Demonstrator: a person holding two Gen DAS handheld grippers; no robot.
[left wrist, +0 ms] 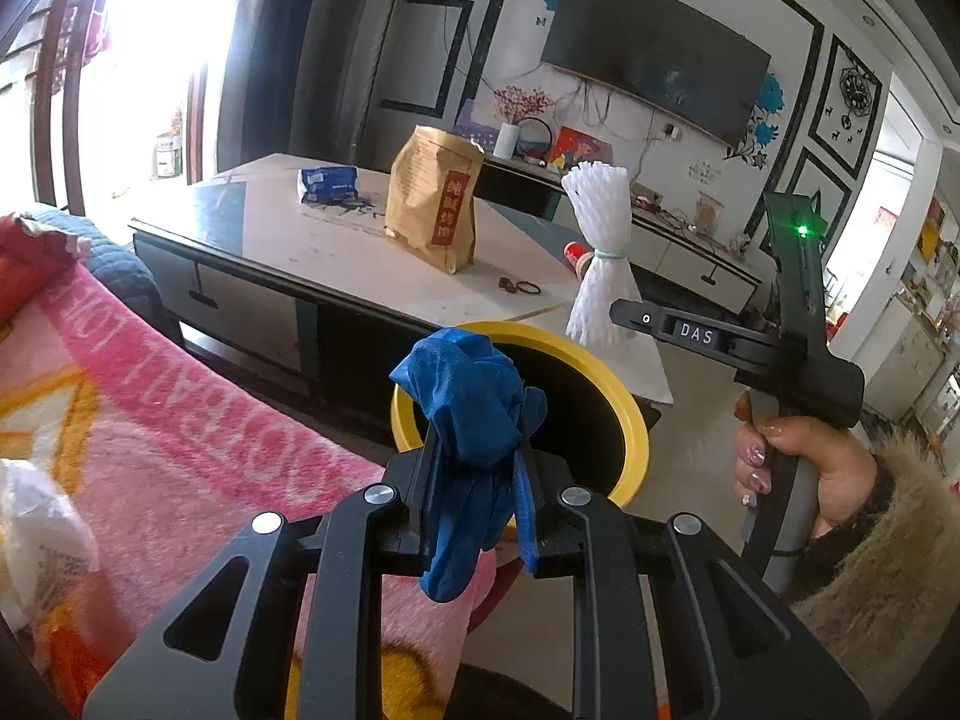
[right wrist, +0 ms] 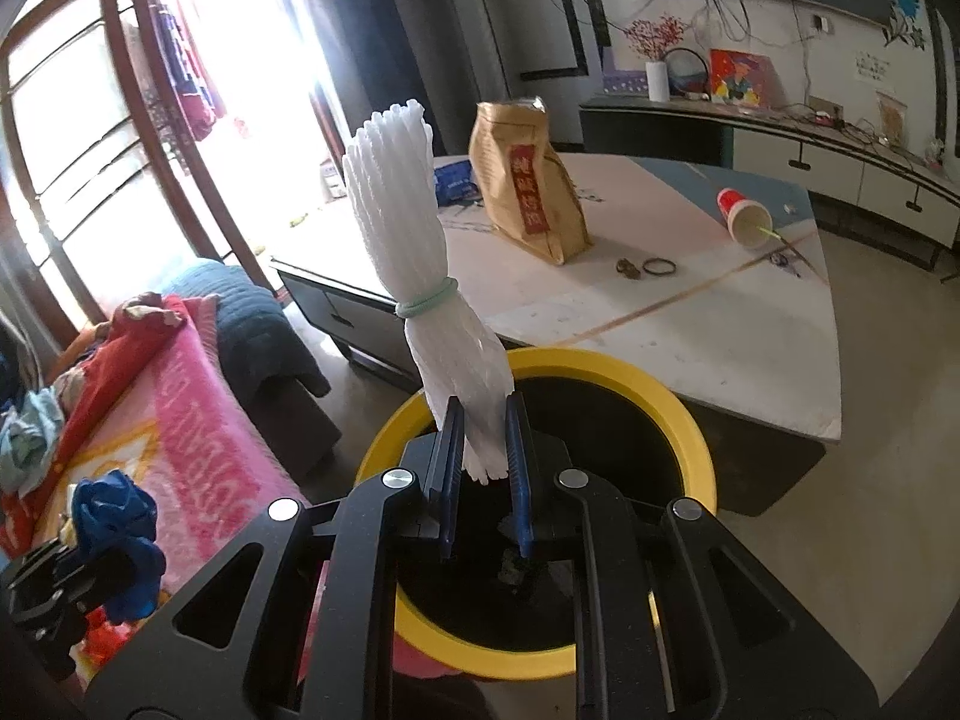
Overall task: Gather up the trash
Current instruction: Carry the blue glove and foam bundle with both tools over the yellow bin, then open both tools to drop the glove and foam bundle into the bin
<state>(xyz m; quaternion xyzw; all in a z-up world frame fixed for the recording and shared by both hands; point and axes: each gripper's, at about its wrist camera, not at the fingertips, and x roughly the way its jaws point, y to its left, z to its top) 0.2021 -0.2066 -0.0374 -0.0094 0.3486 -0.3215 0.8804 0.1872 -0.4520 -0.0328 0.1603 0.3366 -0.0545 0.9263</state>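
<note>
Yellow-rimmed bin [right wrist: 690, 420], foam netting [right wrist: 420, 276] in right gripper [right wrist: 485, 468], blue glove [left wrist: 474, 420] in left gripper [left wrist: 477, 480]

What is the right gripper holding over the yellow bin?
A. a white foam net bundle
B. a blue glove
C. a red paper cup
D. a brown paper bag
A. The right gripper has its jaws shut on the white foam net bundle, tied with a green band, above the yellow bin; the blue glove is in the left gripper.
</note>
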